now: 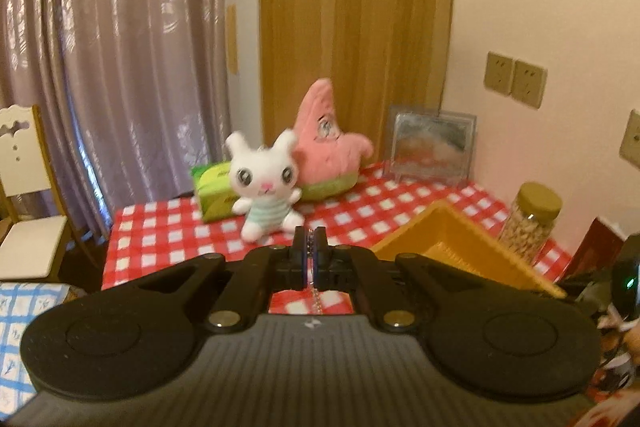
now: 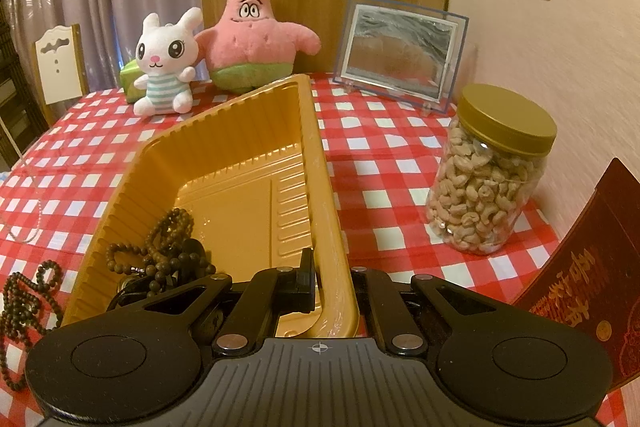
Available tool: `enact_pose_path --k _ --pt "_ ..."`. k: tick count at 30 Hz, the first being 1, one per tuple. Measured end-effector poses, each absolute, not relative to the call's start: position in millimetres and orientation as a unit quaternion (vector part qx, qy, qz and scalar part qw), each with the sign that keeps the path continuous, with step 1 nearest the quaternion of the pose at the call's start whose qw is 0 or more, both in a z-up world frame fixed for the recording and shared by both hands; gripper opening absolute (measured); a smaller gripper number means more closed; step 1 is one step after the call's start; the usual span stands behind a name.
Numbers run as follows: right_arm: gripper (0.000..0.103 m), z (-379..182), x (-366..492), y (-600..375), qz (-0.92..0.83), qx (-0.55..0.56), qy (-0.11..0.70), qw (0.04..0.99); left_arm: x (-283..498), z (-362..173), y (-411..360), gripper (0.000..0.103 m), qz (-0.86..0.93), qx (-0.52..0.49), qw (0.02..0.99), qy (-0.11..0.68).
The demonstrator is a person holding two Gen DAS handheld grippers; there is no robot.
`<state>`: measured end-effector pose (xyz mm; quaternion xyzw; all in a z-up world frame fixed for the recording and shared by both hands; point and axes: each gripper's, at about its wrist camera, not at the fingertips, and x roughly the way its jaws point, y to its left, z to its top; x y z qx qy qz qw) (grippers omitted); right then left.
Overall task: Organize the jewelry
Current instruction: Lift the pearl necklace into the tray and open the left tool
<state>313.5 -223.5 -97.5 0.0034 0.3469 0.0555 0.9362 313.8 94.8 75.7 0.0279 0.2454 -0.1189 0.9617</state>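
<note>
Closest to the right wrist camera, the right tool [image 2: 320,285] is pinching the near rim of the yellow ribbed plastic tray [image 2: 224,147], one finger inside and one outside the wall, probably to keep the light tray from sliding on the red-and-white checked counter [image 2: 380,155]. Dark brown wooden bead strings [image 2: 160,251] are already lying in the tray's near left corner. Another dark bead string [image 2: 24,291] is waiting on the cloth just left of the tray, and a thin pale chain [image 2: 28,223] is lying further left.

From the left wrist camera, the left tool [image 1: 310,247] is clenched on a fine silver chain [image 1: 316,297], which is hanging down between the fingers. It is being held high above the counter, I think so that the chain comes free and can be carried over the tray's rim.

A white plush rabbit [image 2: 164,63], a pink star plush [image 2: 252,31] and a clear jar of cashews [image 2: 486,183] are standing behind, well apart from the work.
</note>
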Motion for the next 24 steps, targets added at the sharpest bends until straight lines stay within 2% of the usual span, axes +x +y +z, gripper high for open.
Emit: enact_pose_path --k 17,24 --pt "0.005 -96.9 316.3 -221.0 0.061 0.008 0.345 0.937 337.6 100.1 7.9 0.002 -0.232 -0.01 0.95 0.207" --pt "0.005 -96.8 314.8 -222.2 0.064 0.01 0.343 0.937 362.5 62.0 -26.8 0.002 -0.251 -0.029 0.929 0.271"
